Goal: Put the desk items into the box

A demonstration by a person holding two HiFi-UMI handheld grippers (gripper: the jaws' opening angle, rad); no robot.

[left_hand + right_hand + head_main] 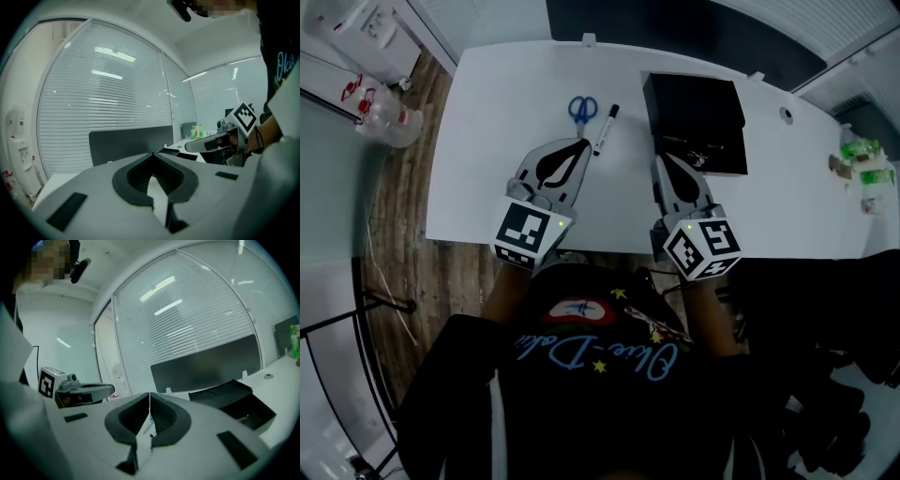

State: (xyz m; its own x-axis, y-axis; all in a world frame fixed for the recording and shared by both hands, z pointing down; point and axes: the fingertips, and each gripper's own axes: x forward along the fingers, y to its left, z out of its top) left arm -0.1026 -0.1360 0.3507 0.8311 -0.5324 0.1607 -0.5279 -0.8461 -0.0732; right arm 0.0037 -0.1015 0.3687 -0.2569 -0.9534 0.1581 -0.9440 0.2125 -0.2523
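Observation:
On the white desk (487, 141) lie blue-handled scissors (582, 109) and a black-capped marker (606, 128) beside them. To their right stands an open black box (694, 122) with small items inside. My left gripper (581, 143) hovers near the desk's front, tips just short of the marker and scissors, jaws together and empty (152, 153). My right gripper (659, 159) is level with it, just in front of the box's near left corner, shut with nothing held (149, 393). The box (234, 399) shows ahead to the right in the right gripper view.
A dark screen (206, 369) runs along the desk's far edge. Green bottles (862, 155) stand at the desk's right end. A water dispenser (366, 28) is on the floor past the left end. A round cable hole (786, 114) sits right of the box.

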